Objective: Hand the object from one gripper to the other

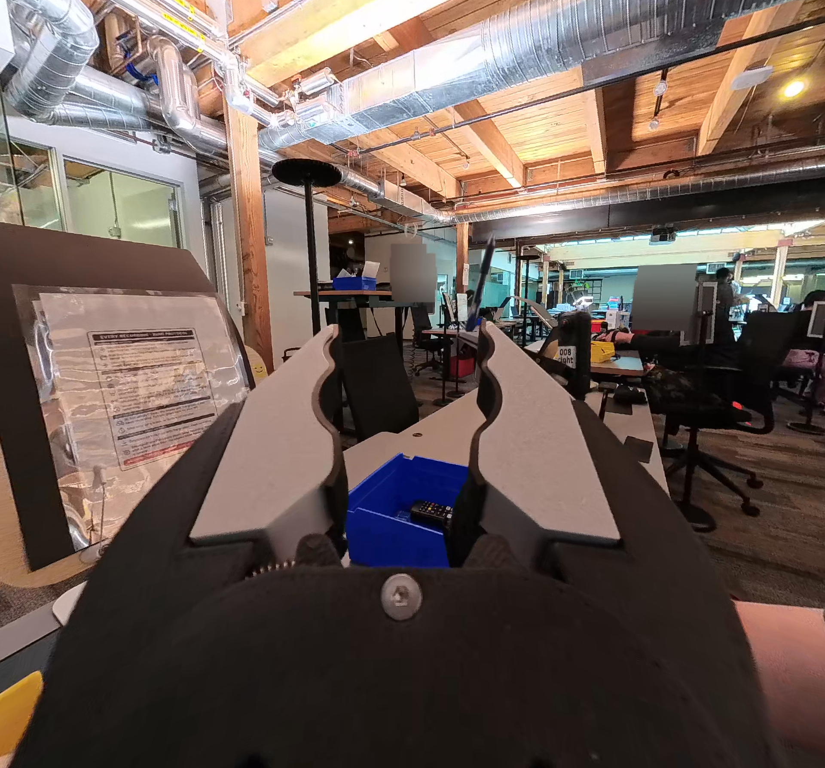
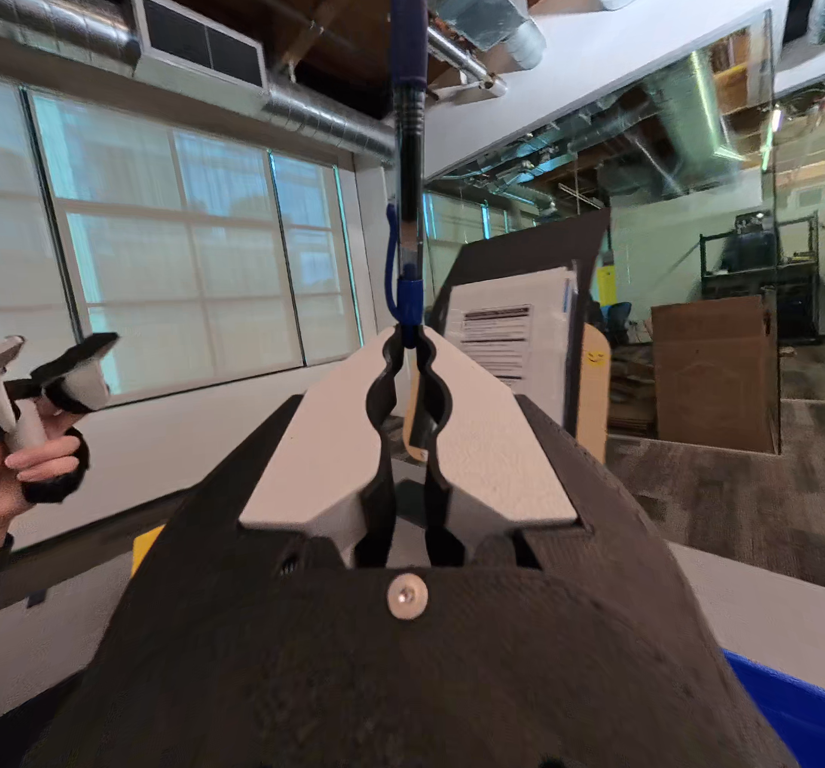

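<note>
A blue pen with a clear barrel and a clip (image 2: 408, 193) stands up from my right gripper (image 2: 410, 338), which is shut on the pen's blue end at the fingertips. In the left wrist view the pen (image 1: 480, 282) shows tilted just beyond my right fingertip (image 1: 486, 336). My left gripper (image 1: 408, 331) is open wide and empty, with the pen outside its gap. The right gripper's black body (image 1: 576, 345) shows to the right there. In the right wrist view the left gripper (image 2: 67, 371) is at the far left, held by a hand, apart from the pen.
A blue bin (image 1: 402, 528) holding a black remote control (image 1: 431, 512) sits on the white table (image 1: 446, 425) below my left gripper. A dark stand with a laminated sheet (image 1: 134, 389) is at the left. Office chairs and desks stand beyond. Tip to tip, the grippers are about 30 centimeters apart.
</note>
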`<state>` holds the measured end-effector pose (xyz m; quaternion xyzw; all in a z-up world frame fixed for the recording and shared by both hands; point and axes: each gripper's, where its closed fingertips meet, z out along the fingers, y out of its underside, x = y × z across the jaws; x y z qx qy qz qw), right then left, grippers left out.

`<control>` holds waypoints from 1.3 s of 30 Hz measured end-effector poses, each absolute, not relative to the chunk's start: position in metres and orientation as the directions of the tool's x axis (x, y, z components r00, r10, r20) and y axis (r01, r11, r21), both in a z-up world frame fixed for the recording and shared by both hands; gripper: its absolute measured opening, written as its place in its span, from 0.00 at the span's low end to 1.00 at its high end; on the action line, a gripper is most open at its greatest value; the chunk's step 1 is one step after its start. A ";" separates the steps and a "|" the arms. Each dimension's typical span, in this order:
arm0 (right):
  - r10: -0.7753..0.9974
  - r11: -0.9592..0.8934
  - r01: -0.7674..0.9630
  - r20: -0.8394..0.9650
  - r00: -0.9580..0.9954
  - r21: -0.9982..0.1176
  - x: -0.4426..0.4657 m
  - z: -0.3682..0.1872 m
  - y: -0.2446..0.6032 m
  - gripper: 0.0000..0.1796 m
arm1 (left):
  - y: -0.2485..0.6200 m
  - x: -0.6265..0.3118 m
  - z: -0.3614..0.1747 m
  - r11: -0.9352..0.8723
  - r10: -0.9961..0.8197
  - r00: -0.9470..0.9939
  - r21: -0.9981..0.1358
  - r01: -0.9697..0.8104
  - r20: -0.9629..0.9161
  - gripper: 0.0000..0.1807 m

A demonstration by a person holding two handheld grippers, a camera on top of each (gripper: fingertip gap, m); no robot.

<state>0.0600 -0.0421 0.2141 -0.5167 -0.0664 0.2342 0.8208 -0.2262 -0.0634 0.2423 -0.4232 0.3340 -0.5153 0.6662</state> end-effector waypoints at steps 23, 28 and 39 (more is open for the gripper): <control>0.002 -0.968 -0.080 -0.326 0.945 -0.238 0.147 -0.122 -0.079 0.03 | -0.062 -0.219 0.235 0.080 -0.977 0.212 -0.925 0.371 0.000 0.32; -0.021 -0.987 -0.074 -0.341 0.940 -0.143 0.140 -0.139 -0.086 0.02 | -0.063 -0.228 0.240 0.083 -0.978 0.209 -0.915 0.395 0.002 0.31; -0.035 -0.971 -0.098 -0.274 0.961 -0.218 0.154 -0.132 -0.067 0.14 | -0.049 -0.245 0.239 0.109 -0.958 0.286 -0.922 0.372 0.003 0.33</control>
